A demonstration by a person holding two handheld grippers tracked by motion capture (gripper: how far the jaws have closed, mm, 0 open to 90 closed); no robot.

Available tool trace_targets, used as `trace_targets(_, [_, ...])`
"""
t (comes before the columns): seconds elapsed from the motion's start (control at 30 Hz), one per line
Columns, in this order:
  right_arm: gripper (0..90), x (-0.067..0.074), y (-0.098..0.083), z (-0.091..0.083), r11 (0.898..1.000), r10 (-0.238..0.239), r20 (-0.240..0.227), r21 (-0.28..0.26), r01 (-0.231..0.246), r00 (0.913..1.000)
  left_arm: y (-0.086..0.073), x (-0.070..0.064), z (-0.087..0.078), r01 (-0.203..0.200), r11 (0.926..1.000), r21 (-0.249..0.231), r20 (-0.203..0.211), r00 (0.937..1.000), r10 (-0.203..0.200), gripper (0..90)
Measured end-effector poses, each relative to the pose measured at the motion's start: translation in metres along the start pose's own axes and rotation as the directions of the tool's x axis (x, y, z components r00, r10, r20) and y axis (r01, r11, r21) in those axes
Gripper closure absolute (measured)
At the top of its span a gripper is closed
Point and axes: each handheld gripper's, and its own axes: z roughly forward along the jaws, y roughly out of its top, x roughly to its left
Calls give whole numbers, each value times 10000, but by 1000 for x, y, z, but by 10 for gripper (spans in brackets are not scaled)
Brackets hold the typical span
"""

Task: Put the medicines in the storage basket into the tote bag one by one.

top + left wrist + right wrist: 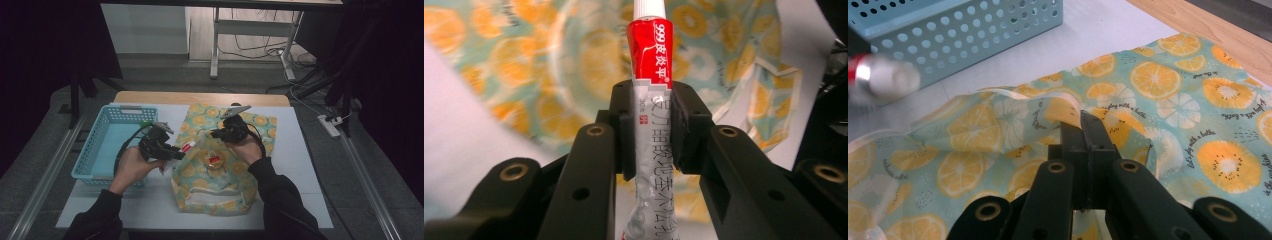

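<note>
My left gripper is shut on a red and silver ointment tube, whose white cap points toward the bag's mouth. A fabric bag printed with orange slices lies on the white table top. My right gripper is shut on the bag's rim, lifting it so the mouth stands open. Inside the bag sits a small item with a red label.
A light blue perforated basket stands at the left of the table, close behind my left hand. The table's wooden far edge runs behind the bag. Desk legs and cables are on the floor beyond.
</note>
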Motion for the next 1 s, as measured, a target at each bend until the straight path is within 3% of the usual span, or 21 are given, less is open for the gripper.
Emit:
trace_targets(0.23, [900,0,0,0,10000,-7,-5,-50,7,10000,14,-13,29,-319,9991,275,220,9993,313,742])
trace_targets(0.53, [900,0,-2,0,9999,17,4,-104,-17,10000,27,-19,62,-416,9976,553,99,9991,411,742])
trace_targets(0.67, [900,1,-2,0,9999,-15,3,-151,15,10000,32,-16,71,-409,9970,657,-131,9990,419,742])
trace_targets(1.0, [900,1,-2,1,9999,-11,-16,-138,11,10000,41,0,89,77,9983,586,-831,9965,-28,741])
